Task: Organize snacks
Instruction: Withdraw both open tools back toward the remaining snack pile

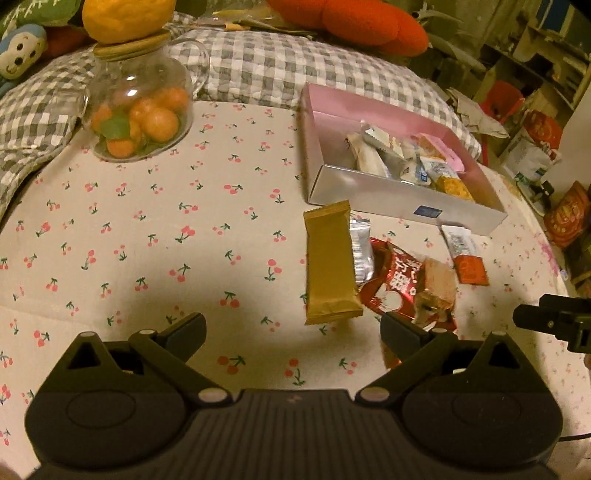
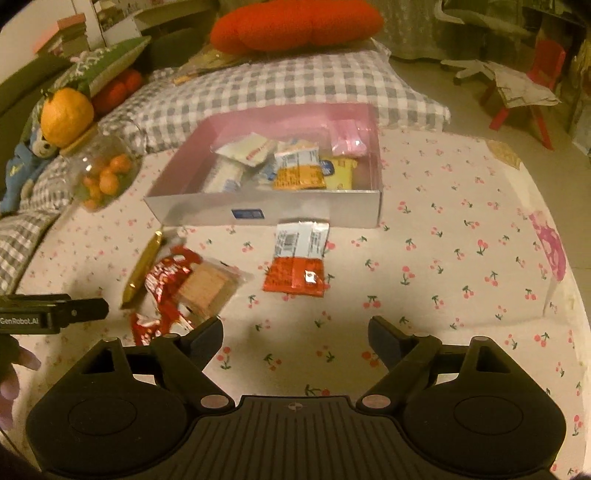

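Left wrist view: cherry-print cloth [image 1: 147, 229], gingham pillow [image 1: 258, 70] behind; both grippers' jaws spread, empty.

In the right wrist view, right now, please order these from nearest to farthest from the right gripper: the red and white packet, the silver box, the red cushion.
1. The red and white packet, just ahead of the open right gripper.
2. The silver box, behind the packet.
3. The red cushion, farthest back.

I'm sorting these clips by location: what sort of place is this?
Most likely a home bedroom or living room. The snacks lie on a cherry-print fabric sheet, with a grey checked quilted pillow and a red plush cushion behind.
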Motion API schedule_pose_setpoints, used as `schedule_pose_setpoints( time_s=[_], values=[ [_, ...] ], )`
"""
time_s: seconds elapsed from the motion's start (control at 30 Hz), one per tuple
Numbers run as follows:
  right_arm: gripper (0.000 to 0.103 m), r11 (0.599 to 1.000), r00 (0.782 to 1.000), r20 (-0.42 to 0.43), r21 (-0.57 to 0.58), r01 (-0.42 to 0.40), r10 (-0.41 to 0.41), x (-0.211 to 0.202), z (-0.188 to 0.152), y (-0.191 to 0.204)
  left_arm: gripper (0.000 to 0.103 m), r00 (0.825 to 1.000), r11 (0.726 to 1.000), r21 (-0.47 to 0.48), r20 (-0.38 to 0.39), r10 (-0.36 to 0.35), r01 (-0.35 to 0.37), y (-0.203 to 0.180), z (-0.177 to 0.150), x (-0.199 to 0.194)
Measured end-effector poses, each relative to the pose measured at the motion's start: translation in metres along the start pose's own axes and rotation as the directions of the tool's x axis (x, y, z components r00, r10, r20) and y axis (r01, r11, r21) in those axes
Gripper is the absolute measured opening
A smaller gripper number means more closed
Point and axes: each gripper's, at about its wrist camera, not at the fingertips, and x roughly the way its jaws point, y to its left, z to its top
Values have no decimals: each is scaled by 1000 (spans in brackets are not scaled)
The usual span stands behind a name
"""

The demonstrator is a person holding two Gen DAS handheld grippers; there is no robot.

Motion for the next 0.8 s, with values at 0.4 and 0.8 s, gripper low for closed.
schedule_pose_setpoints(
  time_s=[0.4, 0.8],
  values=[
    [88, 999, 999, 10, 17, 32, -32, 10, 5, -1, 84, 999, 995, -89, 9, -46, 46, 7, 11, 25],
    [88, 998, 999, 13, 44, 35, -36, 27, 19, -1, 69, 999, 989, -143, 30, -29, 33, 4, 29, 39]
  ],
)
